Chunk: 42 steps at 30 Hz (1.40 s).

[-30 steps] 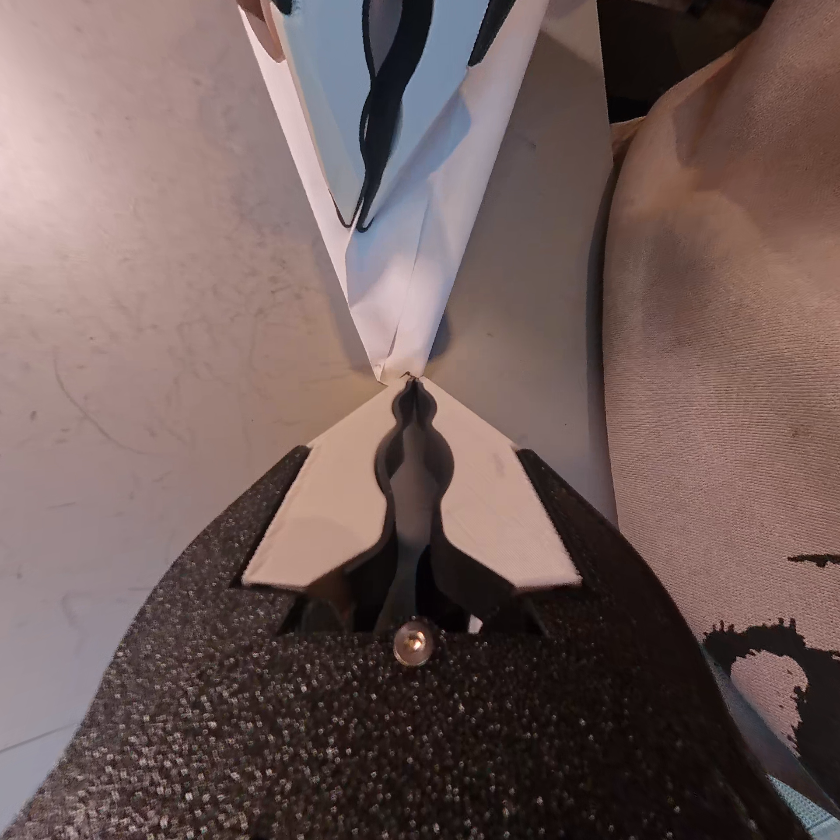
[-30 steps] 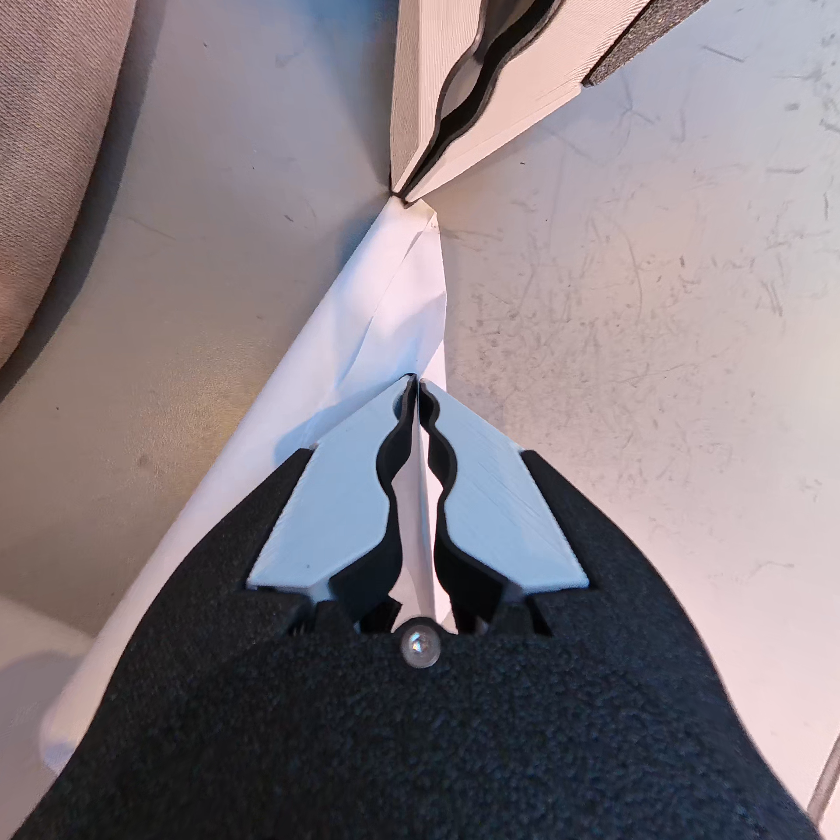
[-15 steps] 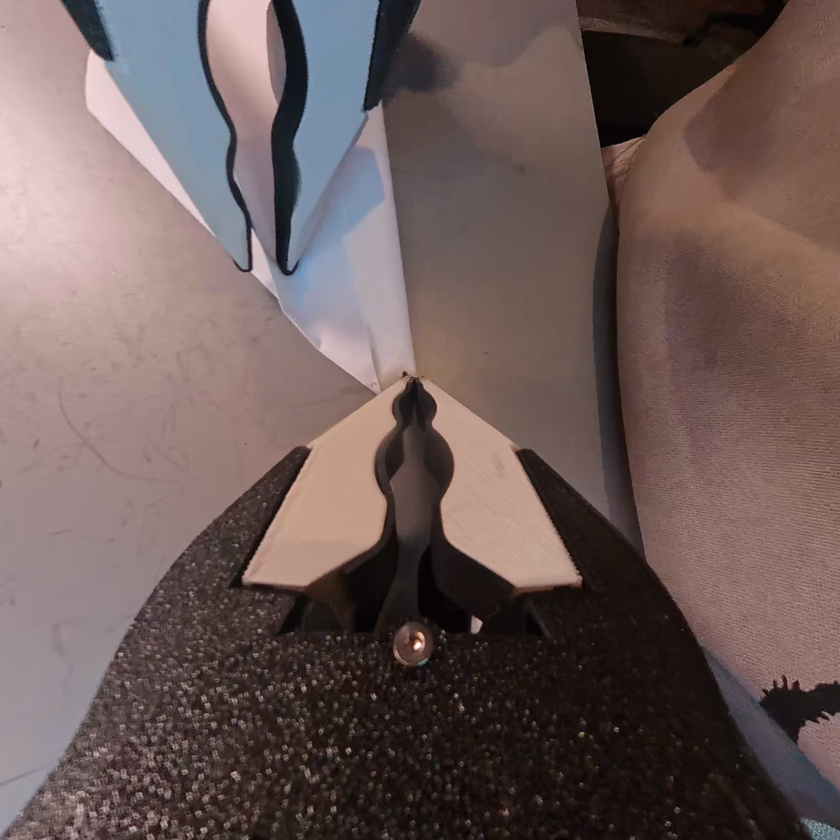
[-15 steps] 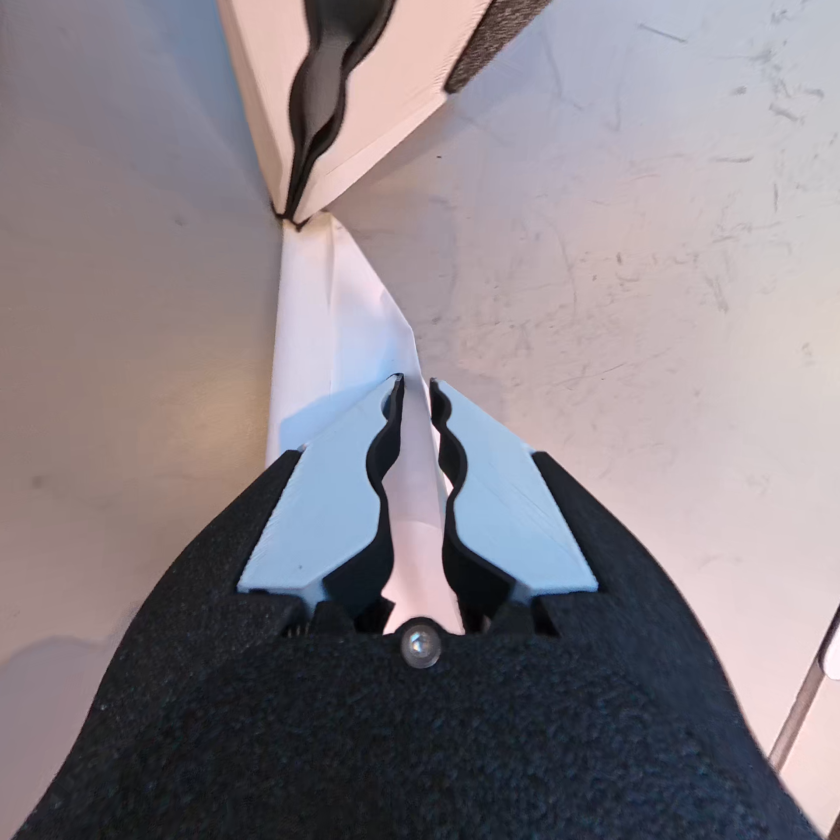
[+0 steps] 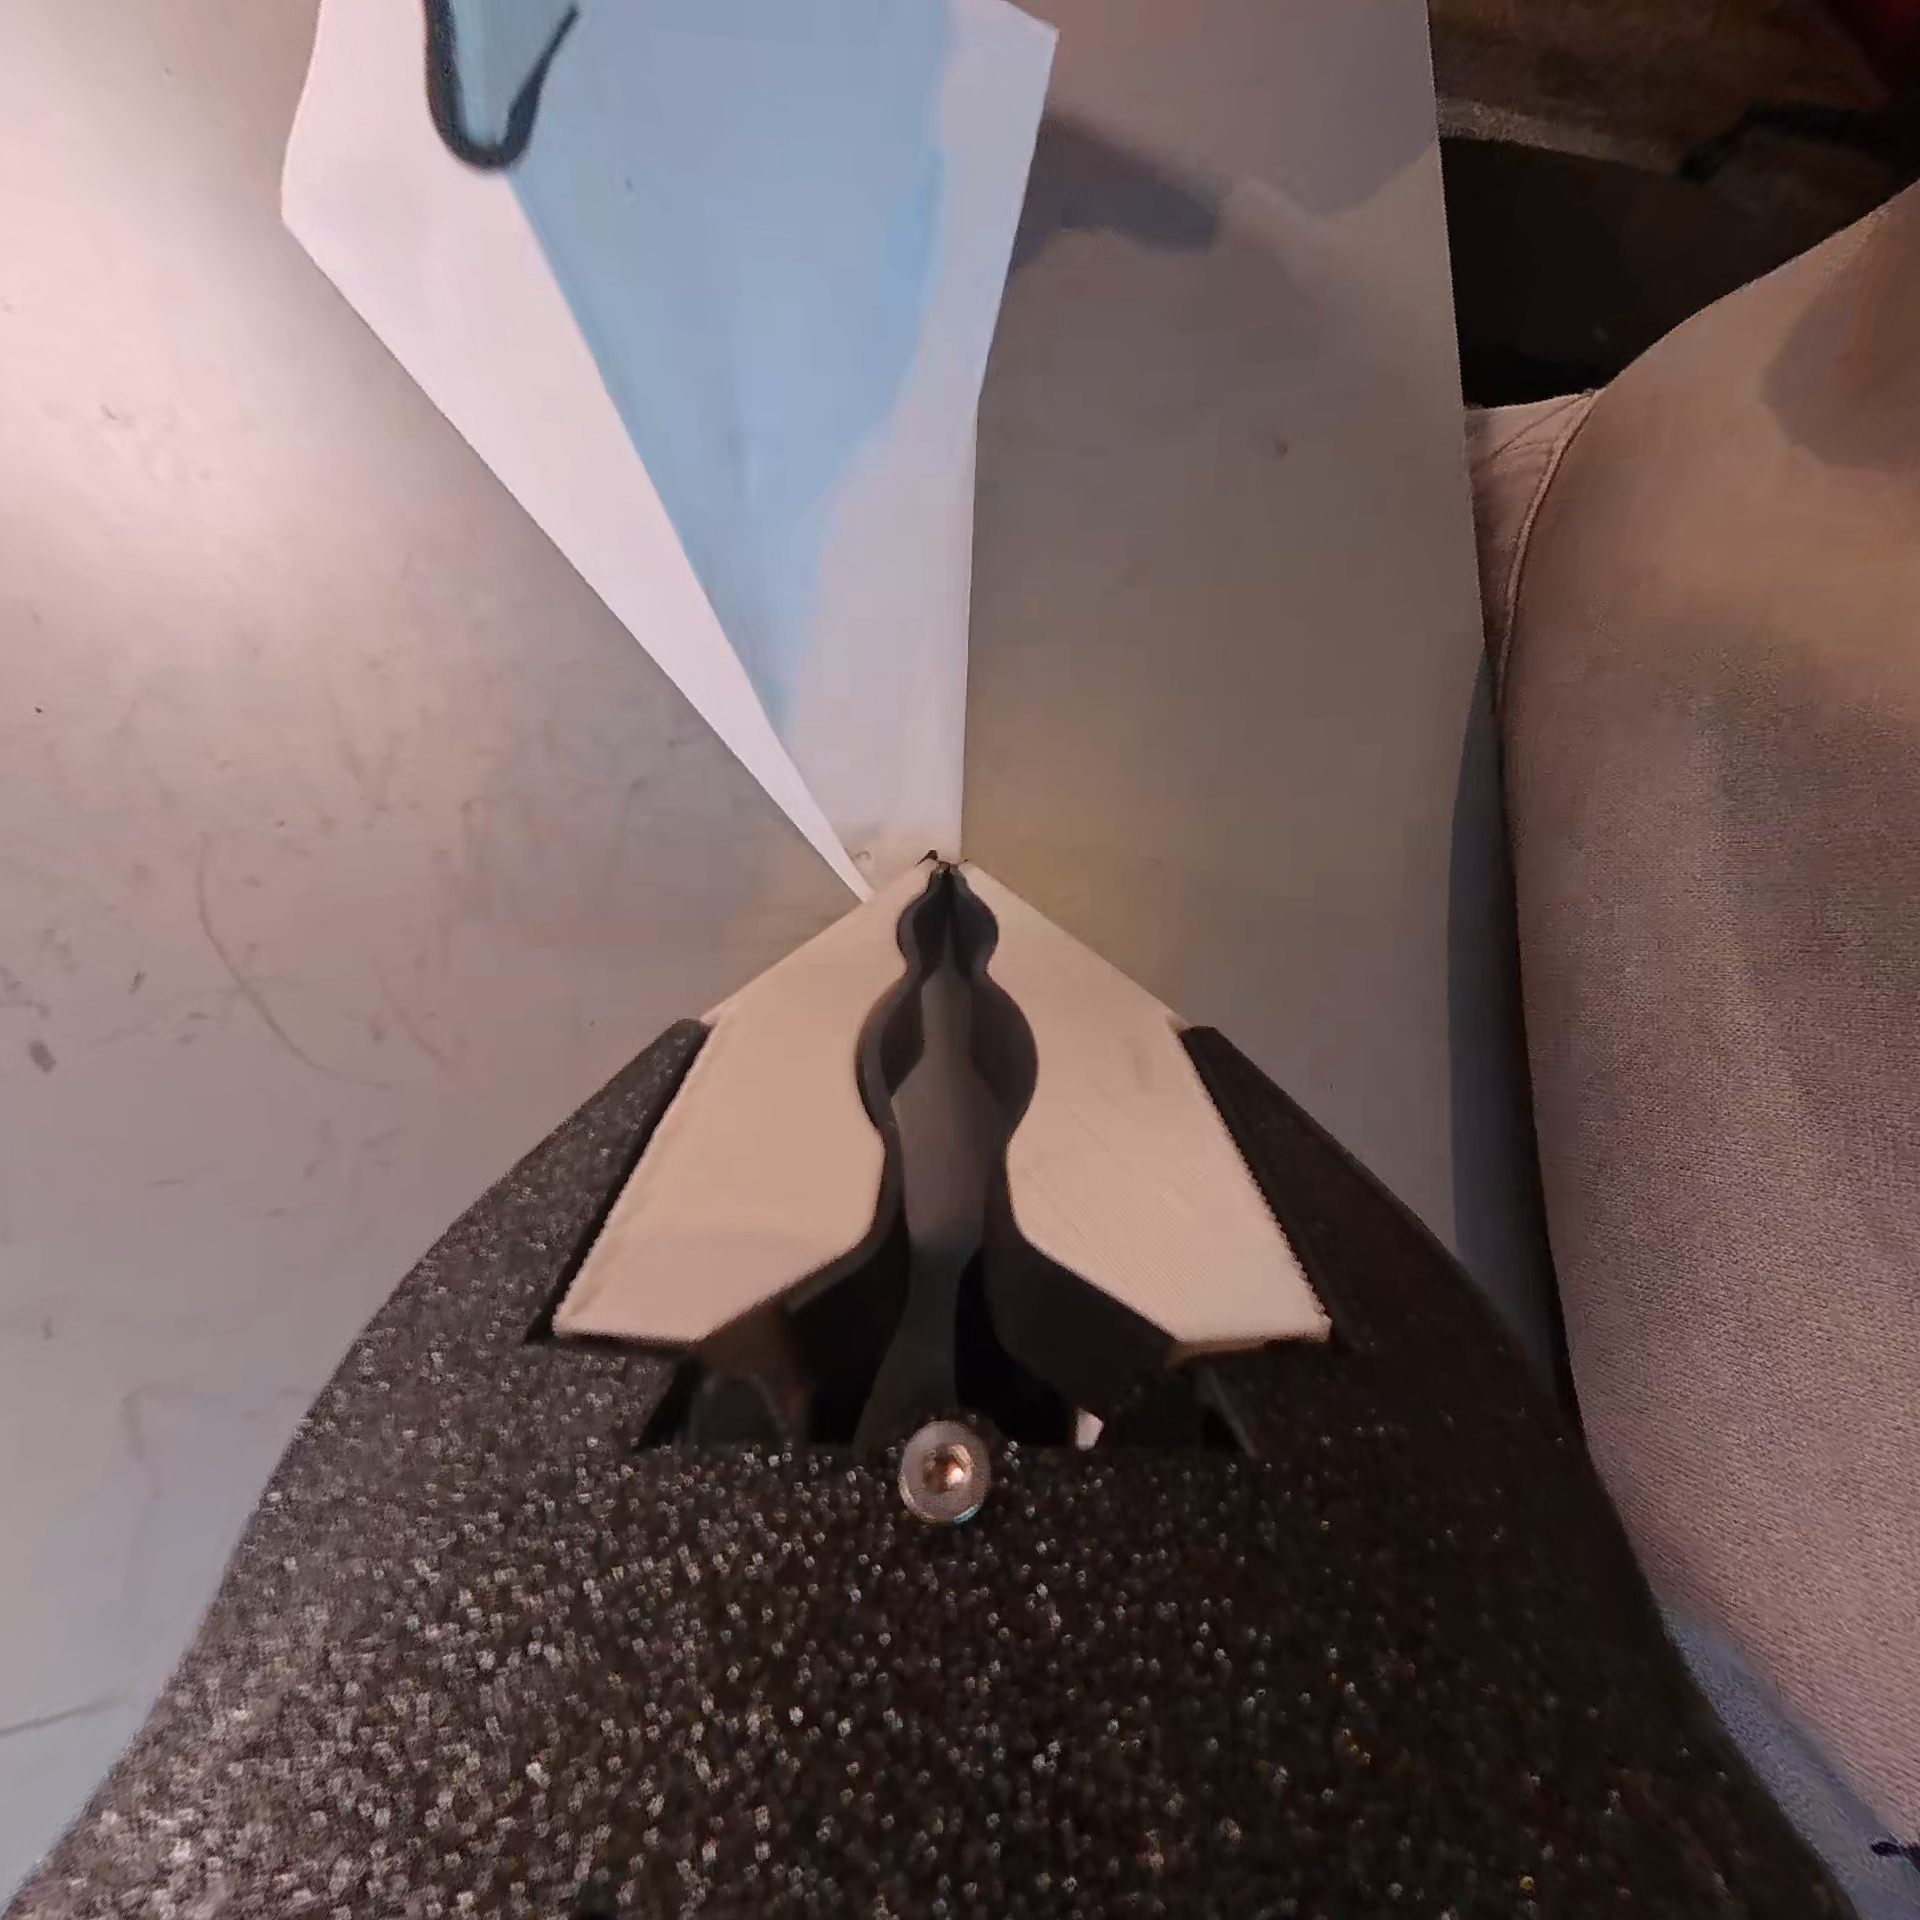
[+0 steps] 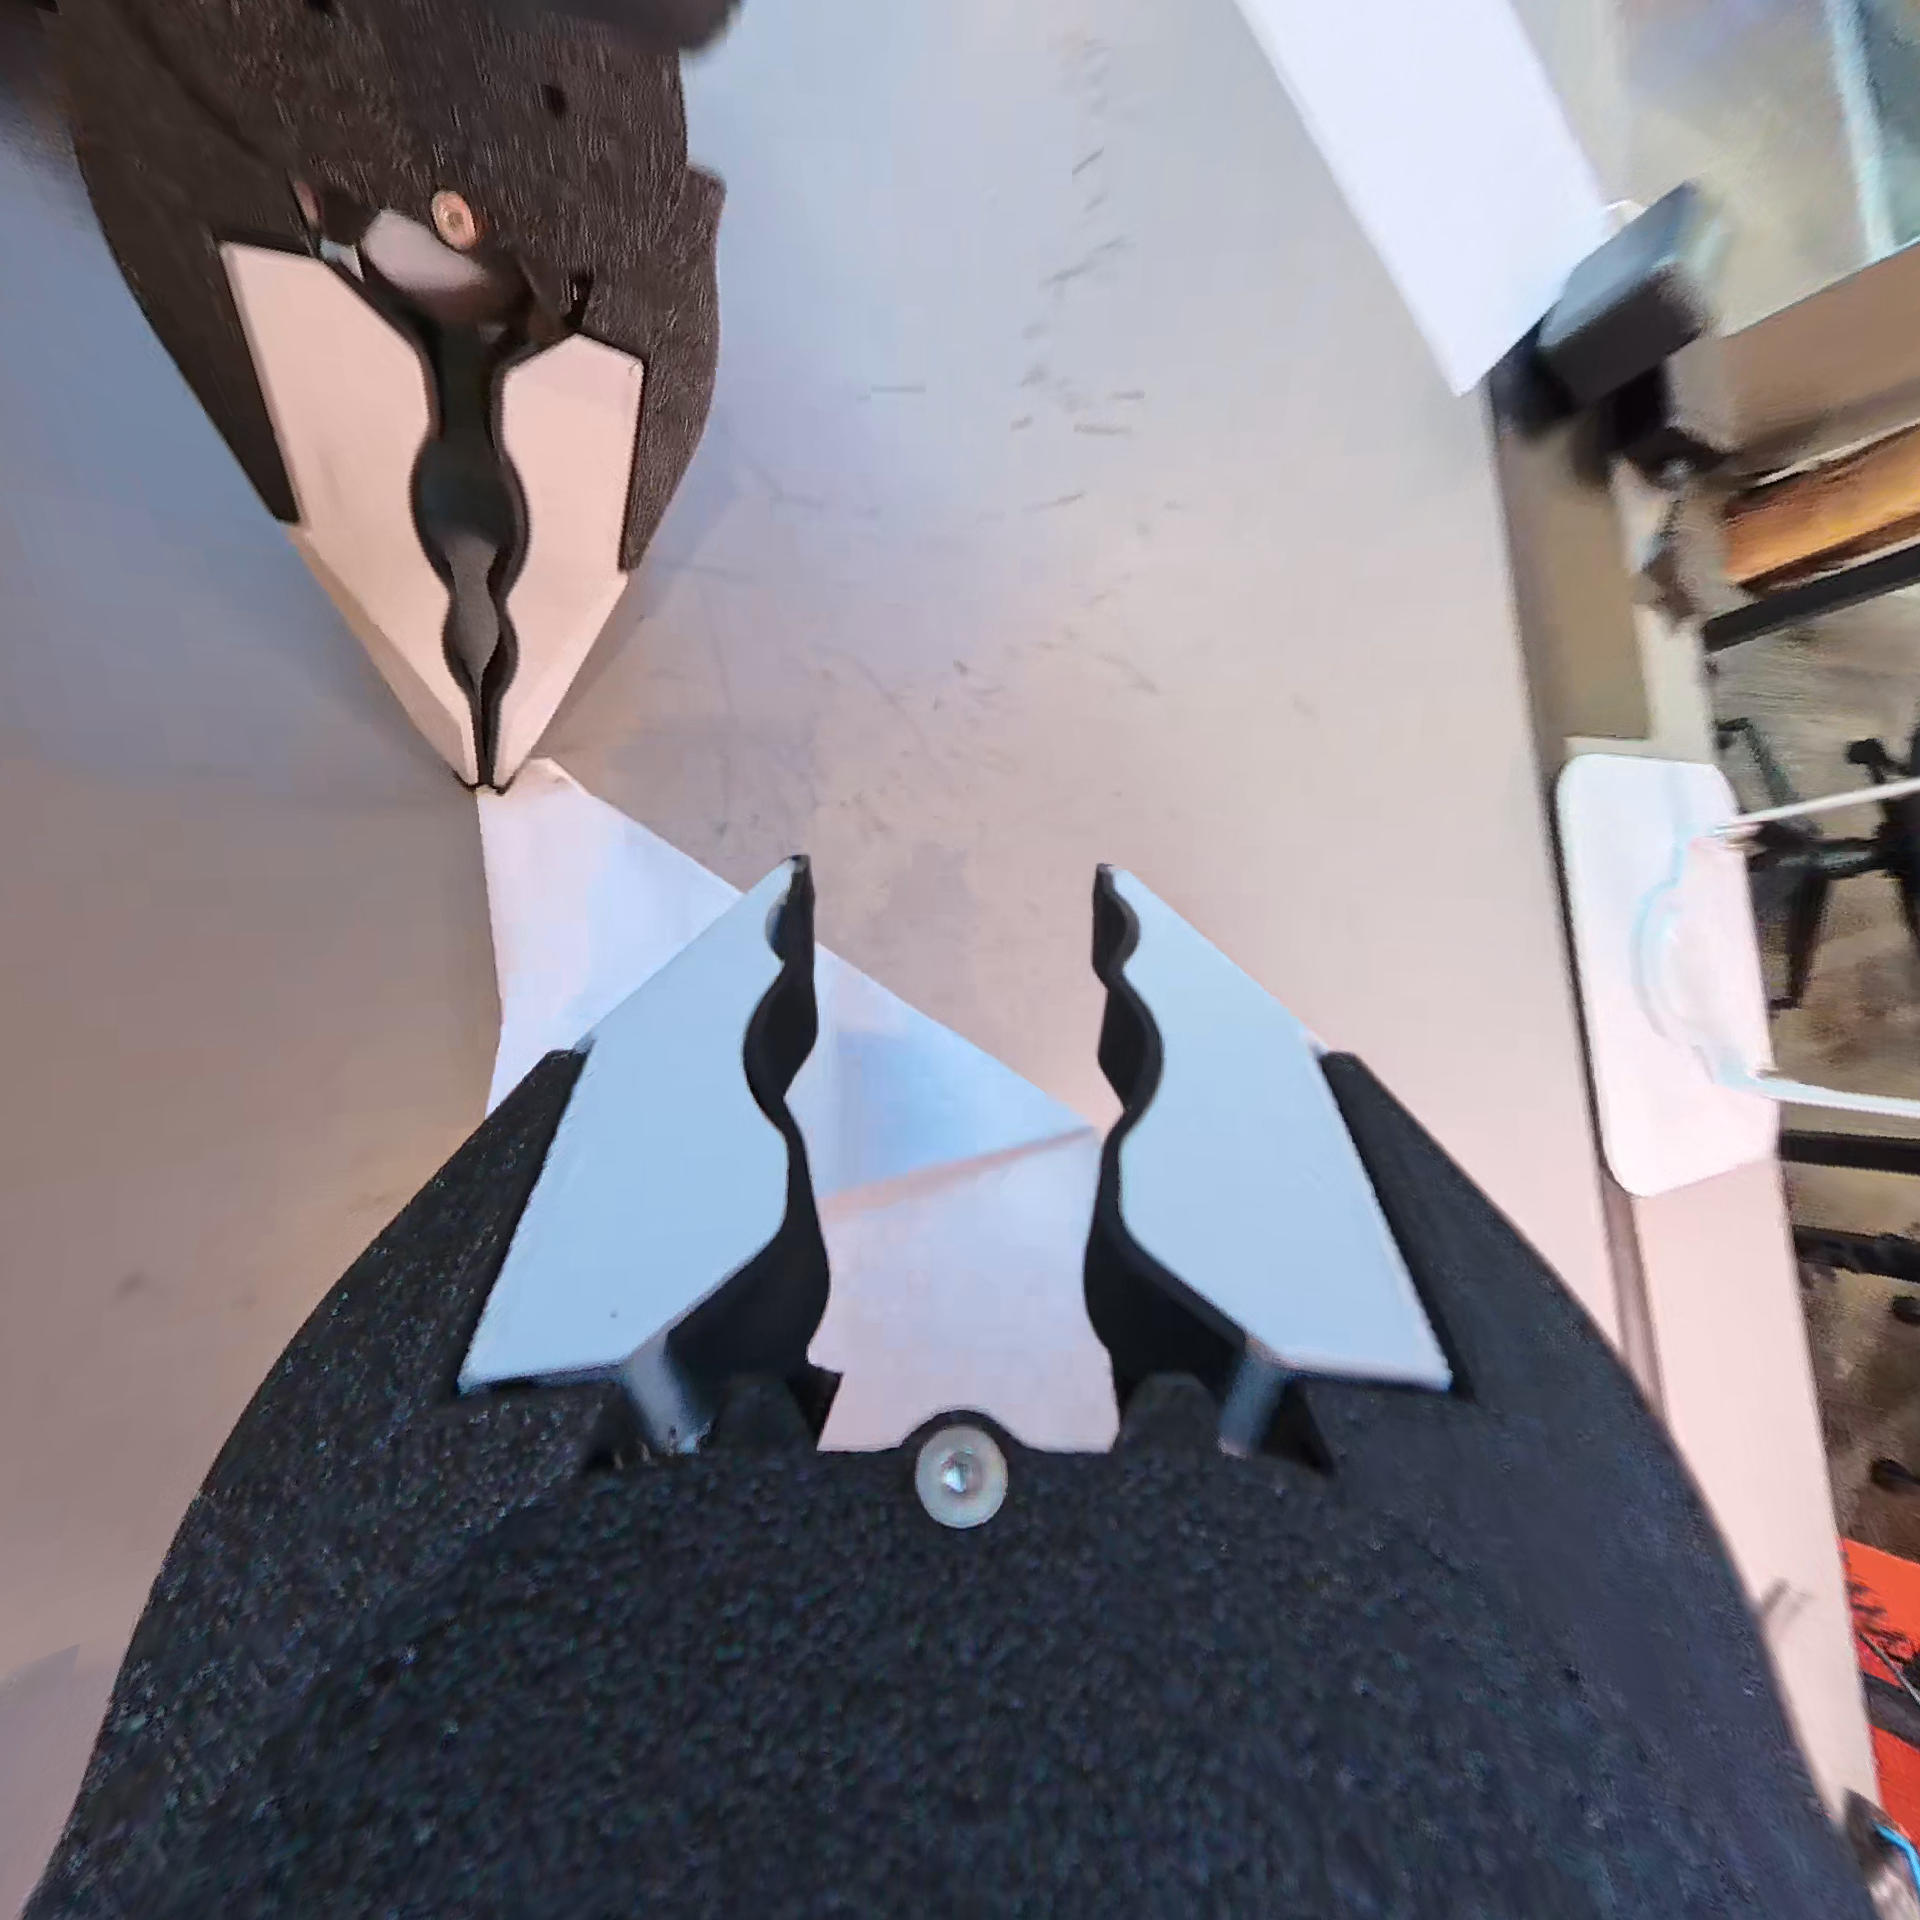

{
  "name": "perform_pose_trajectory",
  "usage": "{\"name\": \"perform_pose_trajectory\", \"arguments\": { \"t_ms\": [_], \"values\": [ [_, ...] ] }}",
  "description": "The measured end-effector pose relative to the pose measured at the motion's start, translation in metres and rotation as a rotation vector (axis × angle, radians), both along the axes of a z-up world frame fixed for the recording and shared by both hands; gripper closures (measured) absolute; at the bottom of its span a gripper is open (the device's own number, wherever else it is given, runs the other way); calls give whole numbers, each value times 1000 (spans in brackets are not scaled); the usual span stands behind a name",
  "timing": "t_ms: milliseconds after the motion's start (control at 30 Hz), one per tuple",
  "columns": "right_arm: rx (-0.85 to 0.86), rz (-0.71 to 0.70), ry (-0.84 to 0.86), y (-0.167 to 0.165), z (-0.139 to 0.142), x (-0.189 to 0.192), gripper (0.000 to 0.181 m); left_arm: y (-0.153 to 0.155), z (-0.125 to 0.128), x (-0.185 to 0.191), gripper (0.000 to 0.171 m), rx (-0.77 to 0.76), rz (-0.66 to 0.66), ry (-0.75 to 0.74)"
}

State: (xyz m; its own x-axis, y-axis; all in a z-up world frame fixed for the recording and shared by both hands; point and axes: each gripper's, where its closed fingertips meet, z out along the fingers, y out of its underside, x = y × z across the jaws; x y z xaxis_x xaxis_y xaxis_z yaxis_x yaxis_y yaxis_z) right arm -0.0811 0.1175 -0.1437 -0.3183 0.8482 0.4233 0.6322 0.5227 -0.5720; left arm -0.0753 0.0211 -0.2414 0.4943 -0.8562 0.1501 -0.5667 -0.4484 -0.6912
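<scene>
A white sheet of paper [image 5: 665, 436] lies folded to a point on the pale scratched table [image 5: 260, 831]. My left gripper [image 5: 940, 868] is shut on the paper's pointed tip, at table level. In the right wrist view the left gripper [image 6: 486, 774] shows at the upper left, pinching the tip of the paper [image 6: 582, 914]. My right gripper [image 6: 945, 873] is open and empty, jaws wide apart, hovering over the wider part of the paper. One of its fingers [image 5: 488, 62] shows blurred at the top of the left wrist view.
A person's beige-clothed leg [image 5: 1714, 935] runs along the table's right side in the left wrist view. In the right wrist view the table edge has a white sheet [image 6: 1455, 156], a black block [image 6: 1621, 281] and a white plastic piece [image 6: 1652, 987] beside it.
My right gripper has opened, let go of the paper and drawn back from the left gripper. The paper has spread wider. The left gripper keeps its hold on the tip.
</scene>
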Motion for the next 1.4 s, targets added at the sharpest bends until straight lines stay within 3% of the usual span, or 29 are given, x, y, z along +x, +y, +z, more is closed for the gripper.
{"name": "perform_pose_trajectory", "arguments": {
  "t_ms": [167, 233, 333, 433, 500, 567, 900, 1067, 1400],
  "values": [
    [47, -30, 174, -18, 45, 17, 128, 2, 0, 0, 171, 2, 23, 1],
    [-8, -27, 191, -33, 51, 31, 135, 3, 0, 0, 171, -1, 35, -3],
    [-165, -32, 151, -61, 25, 49, 157, 8, 0, -3, 171, 11, 60, 1],
    [-248, -105, 54, -71, -37, 50, 169, 9, 0, -4, 171, 11, 70, 1],
    [-274, -145, 10, -71, -70, 43, 171, 9, 0, -4, 171, 10, 72, 1],
    [-277, -183, -9, -64, -86, 35, 171, 9, 0, -4, 171, 9, 73, -2],
    [-352, -181, -152, -49, -88, 19, 171, 9, 0, -6, 171, 20, 73, -6],
    [-382, -186, -107, -48, -82, 13, 169, 12, 0, -10, 171, 24, 90, -10],
    [-262, -159, -11, -67, -71, 16, 171, 16, 0, -11, 171, -7, 114, -50]
  ]
}}
